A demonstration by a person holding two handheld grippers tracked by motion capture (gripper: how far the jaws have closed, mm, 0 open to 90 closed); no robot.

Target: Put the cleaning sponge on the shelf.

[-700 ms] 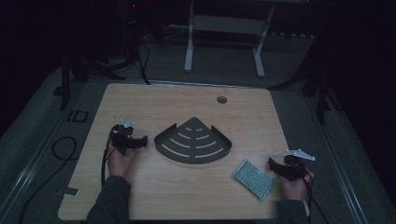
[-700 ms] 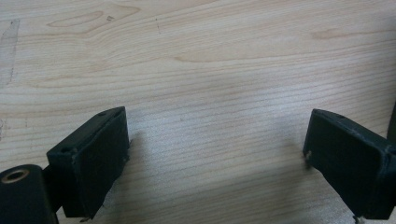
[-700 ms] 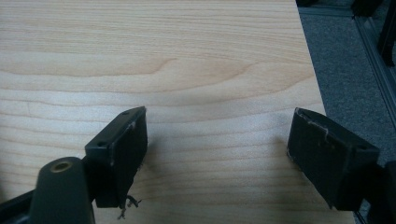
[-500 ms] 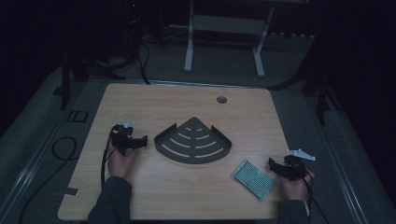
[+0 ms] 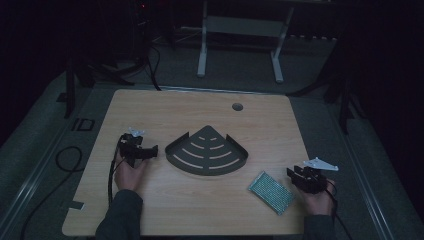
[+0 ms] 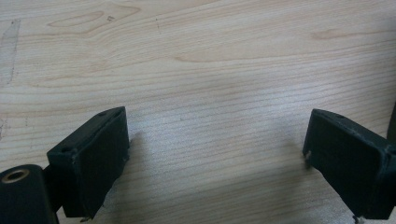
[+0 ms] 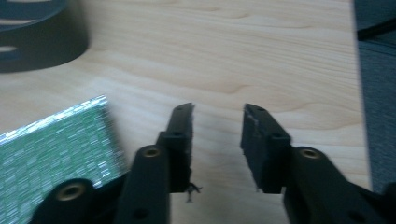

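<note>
A dark quarter-round slotted rack (image 5: pixel 207 150) lies flat at the table's middle. My left gripper (image 5: pixel 153 150) rests on the wood just left of the rack and points at it. Its jaws stand wide apart over bare wood (image 6: pixel 215 144). A green glittery rectangular pad (image 5: pixel 271 191) lies near the front right. My right gripper (image 5: pixel 292 173) sits on the table just right of the pad. Its jaws are a small gap apart with nothing between them (image 7: pixel 218 109). The pad (image 7: pixel 51 149) lies beside the left jaw, and the rack (image 7: pixel 42 37) is farther off.
The wooden table (image 5: pixel 200 110) has a round cable hole (image 5: pixel 237 106) at the back right. Its right edge (image 7: pixel 355 70) is close to my right gripper, with grey floor beyond. A white frame (image 5: pixel 240 30) stands behind the table, and cables lie on the floor at left.
</note>
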